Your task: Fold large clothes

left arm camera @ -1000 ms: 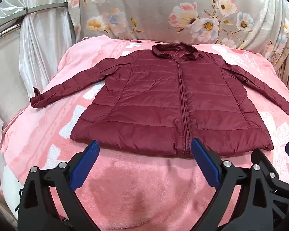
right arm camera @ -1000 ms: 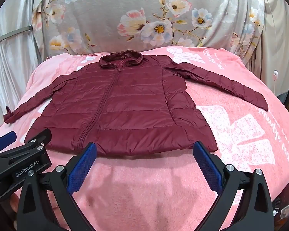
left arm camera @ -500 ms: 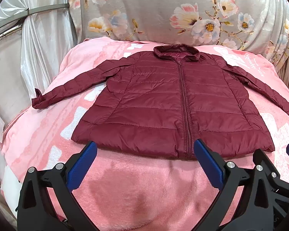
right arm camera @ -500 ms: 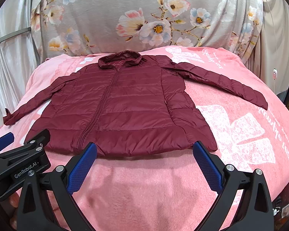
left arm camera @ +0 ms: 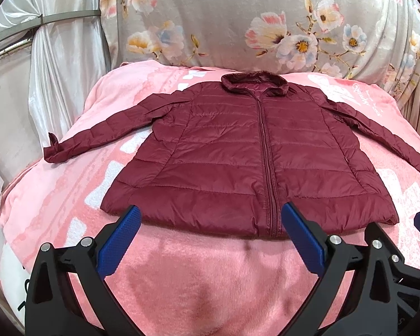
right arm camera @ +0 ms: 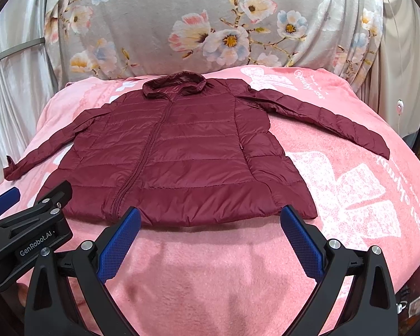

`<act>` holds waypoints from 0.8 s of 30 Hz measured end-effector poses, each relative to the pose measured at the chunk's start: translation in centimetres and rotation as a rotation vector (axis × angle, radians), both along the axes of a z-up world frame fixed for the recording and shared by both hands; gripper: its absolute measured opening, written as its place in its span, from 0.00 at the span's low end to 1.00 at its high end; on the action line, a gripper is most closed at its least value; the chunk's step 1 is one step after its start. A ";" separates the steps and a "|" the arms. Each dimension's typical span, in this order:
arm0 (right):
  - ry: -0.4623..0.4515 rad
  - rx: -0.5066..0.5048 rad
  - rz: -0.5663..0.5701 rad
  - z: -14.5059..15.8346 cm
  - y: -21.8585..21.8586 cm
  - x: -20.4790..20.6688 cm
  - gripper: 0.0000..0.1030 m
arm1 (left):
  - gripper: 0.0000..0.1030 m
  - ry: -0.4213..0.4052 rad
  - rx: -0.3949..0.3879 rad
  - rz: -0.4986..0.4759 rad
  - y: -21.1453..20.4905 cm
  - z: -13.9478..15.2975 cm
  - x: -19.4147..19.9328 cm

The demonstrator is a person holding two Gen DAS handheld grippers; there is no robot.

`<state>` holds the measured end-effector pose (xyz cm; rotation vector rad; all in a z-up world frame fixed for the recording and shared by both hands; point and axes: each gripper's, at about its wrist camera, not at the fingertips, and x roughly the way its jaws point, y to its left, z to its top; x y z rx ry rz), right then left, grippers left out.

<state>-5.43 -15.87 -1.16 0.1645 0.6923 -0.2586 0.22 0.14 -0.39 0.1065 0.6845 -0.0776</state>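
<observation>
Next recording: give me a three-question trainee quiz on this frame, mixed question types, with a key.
1. True or false: the maroon jacket lies flat on the pink blanket with both sleeves spread out.
2. Multiple choice: the left gripper is A) open, holding nothing; B) shut on the hem; C) shut on a sleeve.
3. Fill in: the jacket's zipper is ____ from hem to collar.

Key: 1 true. 2 A; the right gripper is open too, both hovering near the hem. 3 closed.
</observation>
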 end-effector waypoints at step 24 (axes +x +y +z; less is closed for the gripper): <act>0.008 -0.018 -0.001 -0.6 0.8 0.2 0.95 | 0.95 0.001 0.052 0.000 -0.2 0.2 0.4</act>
